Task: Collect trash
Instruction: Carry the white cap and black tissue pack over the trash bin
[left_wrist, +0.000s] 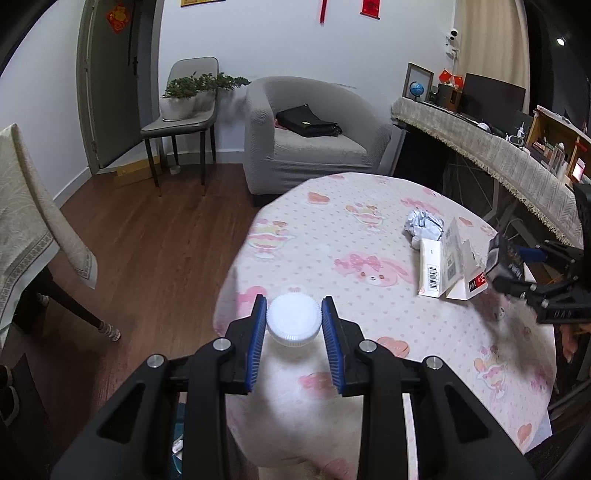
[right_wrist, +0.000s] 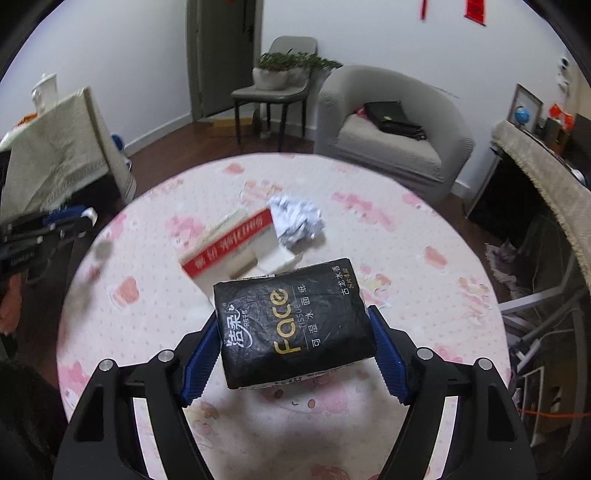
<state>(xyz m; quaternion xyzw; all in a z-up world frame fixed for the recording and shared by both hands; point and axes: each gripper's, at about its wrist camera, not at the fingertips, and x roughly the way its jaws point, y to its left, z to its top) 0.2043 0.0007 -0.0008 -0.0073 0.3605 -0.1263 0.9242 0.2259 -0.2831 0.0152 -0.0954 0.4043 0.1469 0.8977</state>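
Your left tool (left_wrist: 293, 321) is clenched on a white bottle (left_wrist: 293, 320), its blue pads (left_wrist: 258, 332) bearing on either side of the ribbed cap. The bottle hangs below the tool at the near edge of the counter (left_wrist: 332, 229). The grip sits on the cap alone, as far as the view shows. If the cap is loose or the body is heavy, it could twist free and drop to the floor.

Your right tool (right_wrist: 295, 343) has a black tissue pack (right_wrist: 293, 323) between its pads (right_wrist: 201, 358). The pack appears lifted off the counter (right_wrist: 406, 236), so I judge it grasped. The left pad meets the pack's edge, but the right-hand contact is less clear. The soft pack may sag, tilt and slide out forward.

Ahead of the right tool lie a flattened red-and-white box (right_wrist: 229, 243) and, beyond it, a crumpled paper ball (right_wrist: 295, 219), touching each other. Neither is collected yet. A dropped pack could knock them.

No bin or bag for the trash is visible in either view. The box lies open and looks empty. Whether the bottle holds anything cannot be told.
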